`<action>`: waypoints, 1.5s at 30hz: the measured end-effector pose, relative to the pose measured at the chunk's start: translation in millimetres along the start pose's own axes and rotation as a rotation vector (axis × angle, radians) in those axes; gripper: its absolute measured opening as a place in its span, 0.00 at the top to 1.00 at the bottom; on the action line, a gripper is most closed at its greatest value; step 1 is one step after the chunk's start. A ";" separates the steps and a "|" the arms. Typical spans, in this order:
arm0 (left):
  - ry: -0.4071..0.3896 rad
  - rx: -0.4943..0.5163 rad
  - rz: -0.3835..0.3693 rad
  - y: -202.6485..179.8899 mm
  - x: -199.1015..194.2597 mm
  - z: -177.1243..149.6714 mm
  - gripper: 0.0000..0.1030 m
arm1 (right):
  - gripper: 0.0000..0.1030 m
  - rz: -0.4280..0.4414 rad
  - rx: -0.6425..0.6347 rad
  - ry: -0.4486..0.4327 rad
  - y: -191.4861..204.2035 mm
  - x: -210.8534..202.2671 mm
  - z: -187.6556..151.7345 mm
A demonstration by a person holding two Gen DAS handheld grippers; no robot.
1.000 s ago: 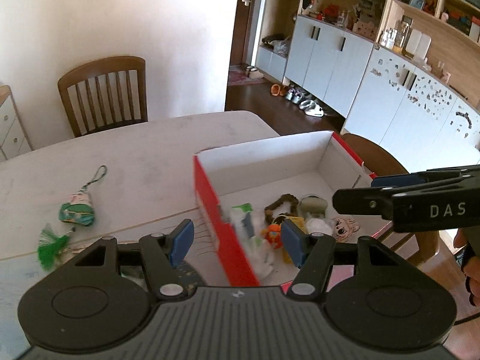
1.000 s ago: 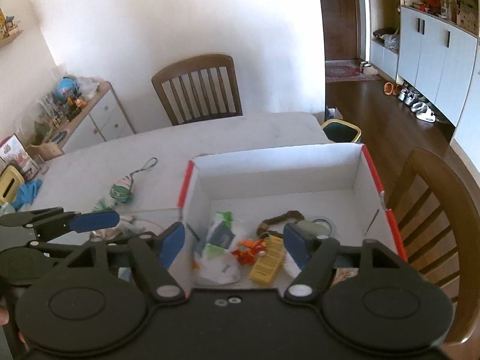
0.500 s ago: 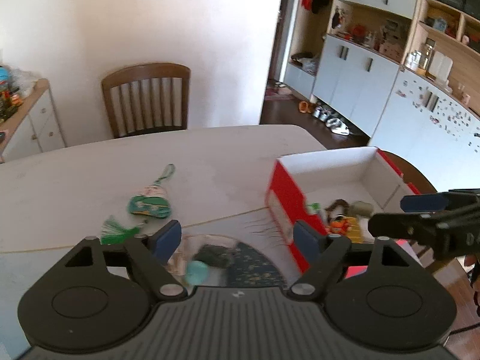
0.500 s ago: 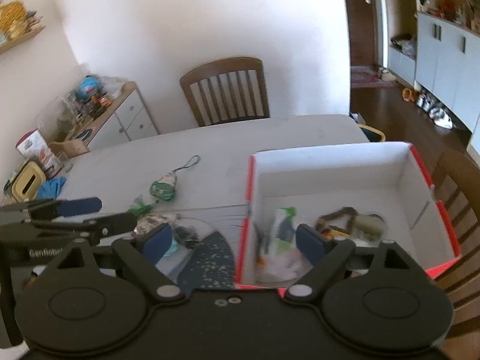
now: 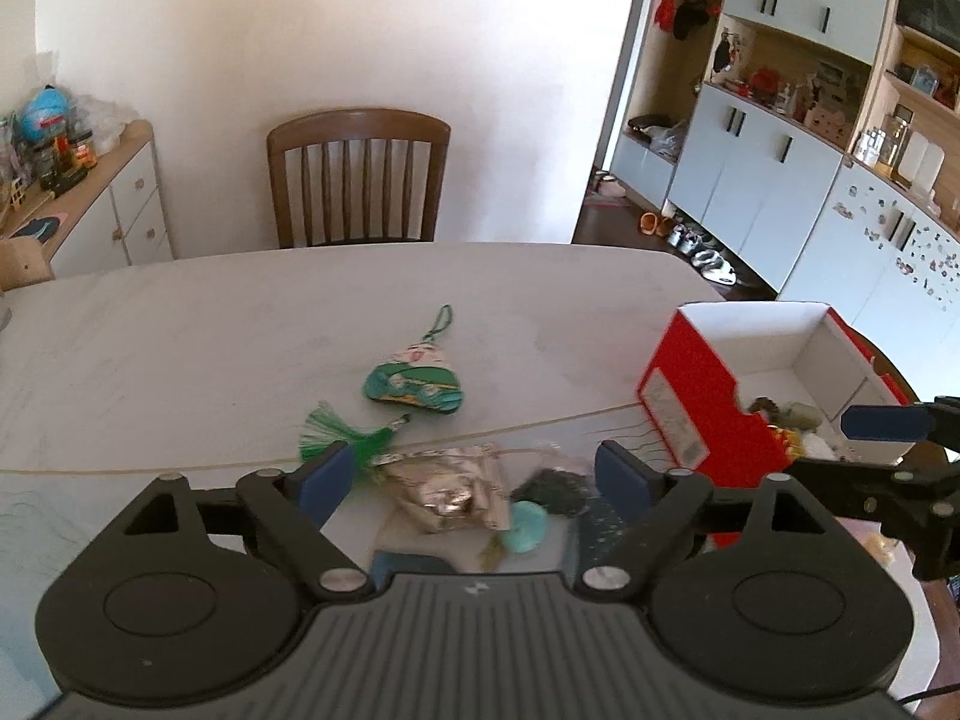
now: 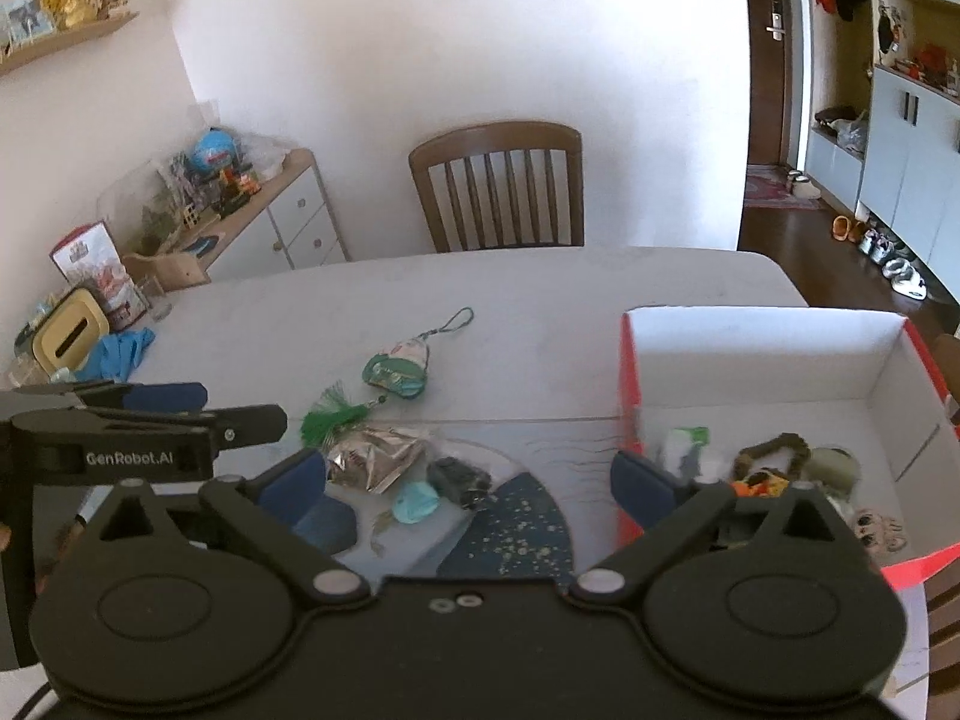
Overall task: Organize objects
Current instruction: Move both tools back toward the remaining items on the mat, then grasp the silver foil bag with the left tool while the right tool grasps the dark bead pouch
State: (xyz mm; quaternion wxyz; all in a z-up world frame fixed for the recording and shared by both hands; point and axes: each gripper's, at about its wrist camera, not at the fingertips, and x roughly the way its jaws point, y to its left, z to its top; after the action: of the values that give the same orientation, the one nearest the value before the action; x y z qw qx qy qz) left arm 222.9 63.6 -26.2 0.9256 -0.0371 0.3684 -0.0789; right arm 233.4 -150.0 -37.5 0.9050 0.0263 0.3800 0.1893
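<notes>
Left gripper (image 5: 474,477) jaws opening over foil pouch (image 5: 447,489), right gripper (image 6: 468,489) jaws opening (nothing gripped), green tassel charm (image 5: 414,384), red box (image 5: 708,414) alongside.

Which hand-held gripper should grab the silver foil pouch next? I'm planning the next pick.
Probably the left hand-held gripper: empty, jaws opening, with the silver foil pouch directly between its fingers. The right hand-held gripper straddles the red box edge.

Red box (image 5: 690,414) is cut off at 3 o'clock in the left wrist view; its contents (image 6: 774,468) are too small and blurred to name. The dark lump (image 6: 459,480) beside the teal item (image 6: 415,501) is unidentifiable. Sideboard clutter (image 6: 210,174) at 10 o'clock is unreadable.
</notes>
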 end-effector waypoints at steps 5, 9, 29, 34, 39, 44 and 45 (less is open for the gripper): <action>0.007 -0.016 0.012 23.6 10.0 -5.2 0.04 | 0.02 -0.016 -0.035 0.022 17.3 17.6 -4.1; 0.003 -0.012 0.008 40.8 20.0 -13.4 0.00 | 0.02 -0.018 -0.053 0.037 27.3 30.5 -5.5; 0.009 0.130 0.004 54.8 87.9 -52.4 0.00 | 0.07 -0.120 -0.136 0.167 20.2 120.2 -17.4; 0.006 0.172 -0.022 47.6 101.0 -51.8 0.00 | 0.13 -0.123 -0.138 0.198 12.4 137.0 -14.4; 0.005 0.211 -0.034 39.5 114.5 -51.5 0.00 | 0.20 -0.115 -0.147 0.214 9.2 150.0 -12.5; -0.041 0.292 -0.045 27.0 120.5 -52.8 0.00 | 0.26 -0.081 -0.131 0.239 4.5 159.9 -11.8; -0.044 0.304 -0.042 25.1 122.6 -52.8 0.01 | 0.27 -0.075 -0.130 0.244 4.2 161.9 -12.0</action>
State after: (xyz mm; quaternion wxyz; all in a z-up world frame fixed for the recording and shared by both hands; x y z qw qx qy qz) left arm 277.4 66.5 -150.6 0.9266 0.0938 0.3308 -0.1524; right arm 327.2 -88.5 -154.9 0.8584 -0.0700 0.4747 0.1814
